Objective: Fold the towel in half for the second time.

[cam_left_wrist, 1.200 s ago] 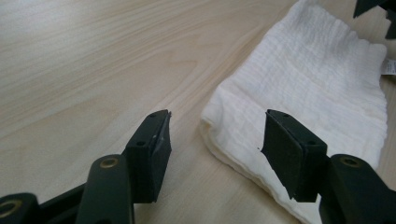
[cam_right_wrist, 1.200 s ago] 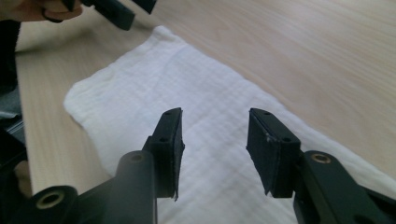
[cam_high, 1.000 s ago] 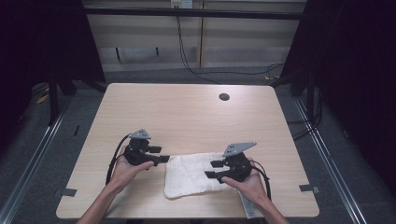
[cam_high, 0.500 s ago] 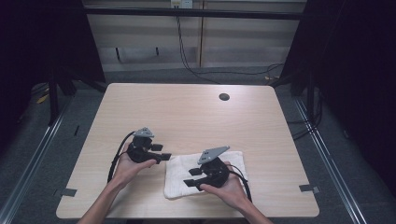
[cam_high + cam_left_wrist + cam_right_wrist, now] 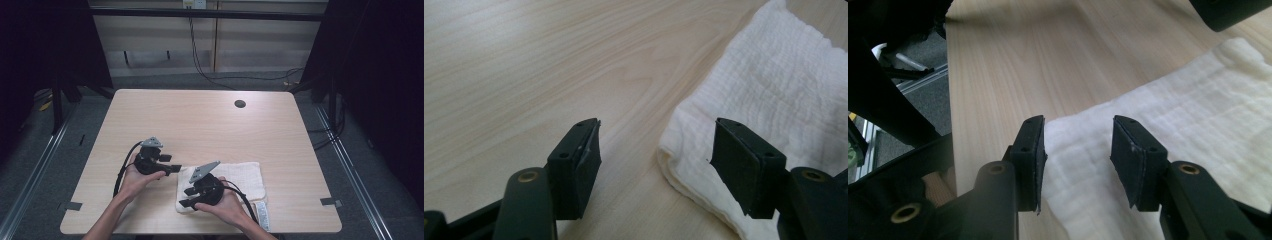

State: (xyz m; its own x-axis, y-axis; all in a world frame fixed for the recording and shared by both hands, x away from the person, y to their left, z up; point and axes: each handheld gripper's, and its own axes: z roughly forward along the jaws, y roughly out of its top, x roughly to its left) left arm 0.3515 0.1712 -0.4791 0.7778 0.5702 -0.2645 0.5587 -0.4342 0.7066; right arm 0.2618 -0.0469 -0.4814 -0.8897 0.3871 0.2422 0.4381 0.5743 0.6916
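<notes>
A folded white cloth (image 5: 225, 187) was noted on the wooden table (image 5: 210, 125), near the front edge, right of centre, lying flat in a rough rectangle. A small printed label (image 5: 262, 216) was seen at its 5 o'clock corner; the print was too small to be read.

The left gripper (image 5: 176, 168) was held just off the cloth's 9 o'clock edge, jaws apart and just opened further, with only bare table and a cloth corner (image 5: 684, 150) seen ahead. The right gripper (image 5: 186, 198) was placed over the 7 o'clock corner, jaws parted but just narrowed, cloth edge (image 5: 1068, 135) lying between and below them; no pinch was made out.

The cloth was judged light, soft and limp, likely to sag and unfold when lifted. A hold on the stacked corner layers, all together, was judged best. The layer count could not be told, and the cloth's near edge was covered by the right hand (image 5: 227, 207).
</notes>
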